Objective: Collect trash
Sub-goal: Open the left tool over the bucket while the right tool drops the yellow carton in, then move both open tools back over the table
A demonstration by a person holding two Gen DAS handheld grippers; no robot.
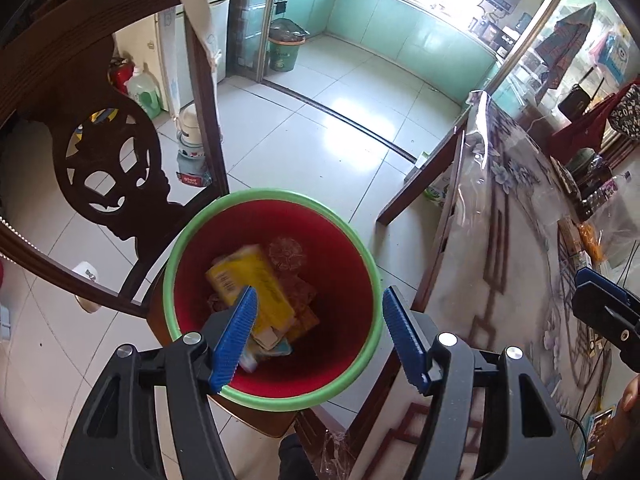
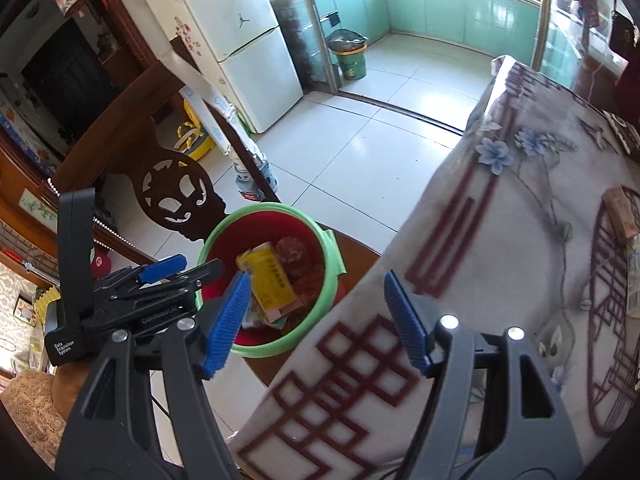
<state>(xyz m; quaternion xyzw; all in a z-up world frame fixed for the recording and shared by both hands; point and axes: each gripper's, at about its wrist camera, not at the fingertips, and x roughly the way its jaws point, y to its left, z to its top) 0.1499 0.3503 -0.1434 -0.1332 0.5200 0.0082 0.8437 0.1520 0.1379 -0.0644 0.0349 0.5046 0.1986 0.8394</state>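
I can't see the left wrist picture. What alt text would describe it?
An open, empty left claw hovers over a red bin with a green rim holding a yellow box and other trash, beside a dark carved chair and a cloth-covered table.

Left gripper (image 1: 318, 334) above round red plastic bin with green rim (image 1: 362, 248), blue ribbed jaws apart, nothing between. Inside bin: yellow cardboard box (image 1: 260, 288) atop brown scraps. Bin on dark carved wooden chair (image 1: 100, 168). Floral-clothed table (image 1: 508, 248) just beside, right.

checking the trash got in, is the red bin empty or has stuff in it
Has stuff in it: the red bin holds a yellow box and other scraps at the bottom, well below its green rim.
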